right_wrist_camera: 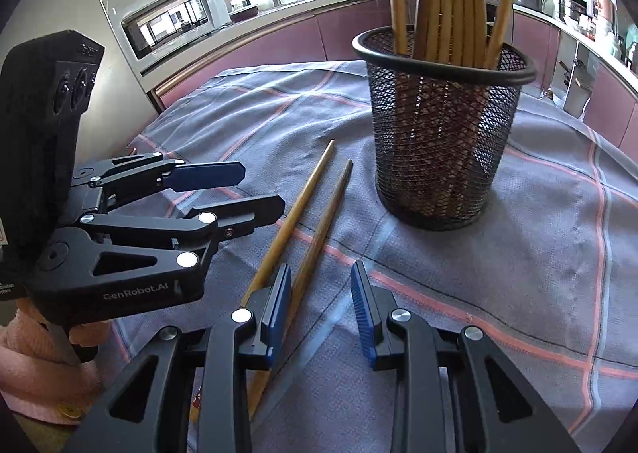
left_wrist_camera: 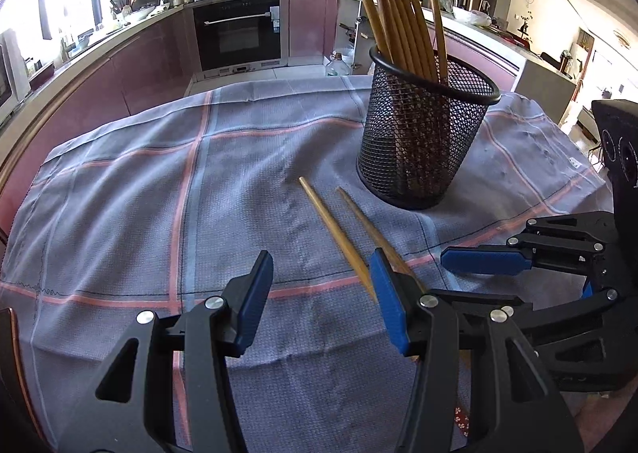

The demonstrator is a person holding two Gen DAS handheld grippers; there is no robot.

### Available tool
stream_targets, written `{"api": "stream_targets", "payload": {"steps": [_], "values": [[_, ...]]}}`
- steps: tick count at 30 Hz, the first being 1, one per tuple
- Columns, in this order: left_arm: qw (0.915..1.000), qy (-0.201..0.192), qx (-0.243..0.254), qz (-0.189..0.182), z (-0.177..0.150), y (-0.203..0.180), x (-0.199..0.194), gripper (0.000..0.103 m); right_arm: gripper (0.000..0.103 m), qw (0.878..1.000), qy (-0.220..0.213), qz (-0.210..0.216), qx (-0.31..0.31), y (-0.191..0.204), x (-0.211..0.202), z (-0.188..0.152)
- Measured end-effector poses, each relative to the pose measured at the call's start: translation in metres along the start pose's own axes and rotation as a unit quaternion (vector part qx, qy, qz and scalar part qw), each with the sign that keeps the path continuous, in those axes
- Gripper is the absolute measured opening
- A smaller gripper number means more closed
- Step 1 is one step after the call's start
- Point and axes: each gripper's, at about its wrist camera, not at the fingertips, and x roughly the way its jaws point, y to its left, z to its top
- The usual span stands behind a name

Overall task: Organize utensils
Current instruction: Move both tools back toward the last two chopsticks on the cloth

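A black mesh cup (left_wrist_camera: 422, 134) stands on the checked cloth and holds several wooden chopsticks (left_wrist_camera: 398, 10); it also shows in the right wrist view (right_wrist_camera: 438, 134). Two loose chopsticks (left_wrist_camera: 339, 233) lie side by side on the cloth in front of the cup, also seen in the right wrist view (right_wrist_camera: 311, 213). My left gripper (left_wrist_camera: 323, 293) is open and empty, low over the near ends of the loose chopsticks. My right gripper (right_wrist_camera: 321, 305) is open and empty, just right of the same chopsticks. Each gripper shows in the other's view: the right gripper (left_wrist_camera: 518, 277) and the left gripper (right_wrist_camera: 243, 190).
A grey-blue cloth with pink lines (left_wrist_camera: 159, 213) covers the table. Kitchen counters, an oven (left_wrist_camera: 239, 30) and a microwave (right_wrist_camera: 171, 22) stand behind. The table edge falls away past the cup.
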Motion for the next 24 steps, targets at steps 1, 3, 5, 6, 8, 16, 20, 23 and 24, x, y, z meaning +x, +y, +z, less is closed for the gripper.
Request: {"api": "stream_targets", "payload": {"steps": [1, 3, 5, 6, 8, 16, 20, 23, 24], "values": [[1.0000, 0.004, 0.001, -0.001, 0.001, -0.001, 0.003, 0.050, 0.028, 1.000, 0.000, -0.004, -0.001, 0.000, 0.000, 0.000], [0.9999, 0.012, 0.002, -0.002, 0.003, -0.004, 0.009, 0.048, 0.028, 1.000, 0.001, -0.003, -0.001, 0.000, 0.001, 0.002], [0.9998, 0.018, 0.000, -0.006, 0.003, -0.004, 0.014, 0.046, 0.028, 1.000, 0.002, -0.004, -0.004, 0.000, 0.003, 0.004], [0.9997, 0.024, -0.002, -0.008, 0.005, -0.003, 0.017, 0.044, 0.028, 1.000, 0.002, -0.005, -0.005, 0.000, 0.004, 0.005], [0.9995, 0.029, -0.003, -0.016, 0.006, -0.003, 0.020, 0.040, 0.028, 1.000, 0.003, -0.008, -0.008, 0.002, 0.006, 0.007], [0.9988, 0.039, -0.004, -0.029, 0.006, -0.003, 0.023, 0.019, 0.028, 1.000, 0.000, -0.018, -0.017, 0.005, 0.010, 0.010], [0.9987, 0.040, -0.009, -0.029, 0.003, -0.003, 0.022, 0.015, 0.026, 1.000, 0.000, -0.020, -0.020, 0.006, 0.012, 0.011], [0.9987, 0.040, -0.013, -0.028, 0.001, -0.004, 0.021, 0.014, 0.024, 1.000, -0.001, -0.019, -0.018, 0.007, 0.014, 0.013], [0.9987, 0.040, -0.014, -0.028, 0.001, -0.004, 0.021, 0.014, 0.023, 1.000, -0.001, -0.019, -0.017, 0.006, 0.015, 0.012]]}}
